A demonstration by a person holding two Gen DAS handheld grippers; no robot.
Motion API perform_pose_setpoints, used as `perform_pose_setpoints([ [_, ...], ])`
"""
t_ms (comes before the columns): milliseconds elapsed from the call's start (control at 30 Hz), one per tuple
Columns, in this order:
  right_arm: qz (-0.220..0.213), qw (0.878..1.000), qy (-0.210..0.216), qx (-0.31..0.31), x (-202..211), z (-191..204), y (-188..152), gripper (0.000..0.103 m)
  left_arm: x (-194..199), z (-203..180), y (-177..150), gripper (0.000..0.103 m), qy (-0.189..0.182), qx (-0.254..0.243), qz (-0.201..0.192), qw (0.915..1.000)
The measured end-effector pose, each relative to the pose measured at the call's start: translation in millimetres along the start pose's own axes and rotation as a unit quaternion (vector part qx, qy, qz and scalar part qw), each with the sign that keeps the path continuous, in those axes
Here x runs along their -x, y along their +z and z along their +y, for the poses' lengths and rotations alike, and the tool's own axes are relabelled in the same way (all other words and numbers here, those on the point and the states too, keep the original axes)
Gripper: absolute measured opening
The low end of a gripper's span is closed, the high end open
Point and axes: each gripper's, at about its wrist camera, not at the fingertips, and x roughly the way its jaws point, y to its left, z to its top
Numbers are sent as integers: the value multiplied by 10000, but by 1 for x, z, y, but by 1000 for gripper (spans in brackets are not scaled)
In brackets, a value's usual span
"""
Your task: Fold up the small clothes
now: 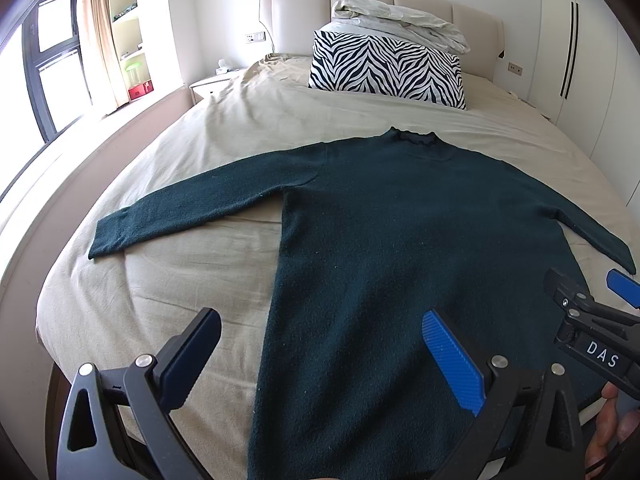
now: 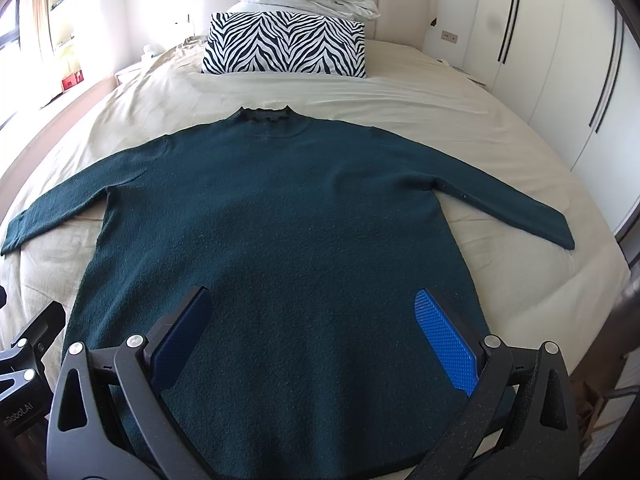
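A dark green knitted sweater is lying flat on the beige bed sheet, front up, with the collar pointing to the zebra-striped pillow and both sleeves spreading outward.

The left wrist view is showing the whole left sleeve, its cuff ending well apart from the left bed edge, and also a person's fingers at the right border. The left gripper is standing wide open and holding nothing, one finger over the sheet, the other over the sweater body.

The right wrist view is showing the whole right sleeve with bare sheet beyond the cuff, near the white wardrobe doors. The right gripper is also wide open and empty, over the lower sweater body.
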Motion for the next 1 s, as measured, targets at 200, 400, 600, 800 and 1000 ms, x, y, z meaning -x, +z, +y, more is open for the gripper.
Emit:
perform_pose_setpoints([
  [200,8,10000,0,13,0,1,-1,103,0,0,0,103,1,6,-3,10000],
  [400,17,10000,1,29,0,2,-1,103,0,0,-1,103,-14,17,-1,10000],
  [600,20,10000,-21,68,-1,5,-2,103,-2,1,-4,103,-16,66,25,10000],
  [800,21,9999,-54,135,-2,11,-1,103,-2,17,-6,103,-338,305,57,9989],
  [1000,28,9997,-84,241,-4,18,0,103,-6,44,-10,103,-616,638,5,9961],
])
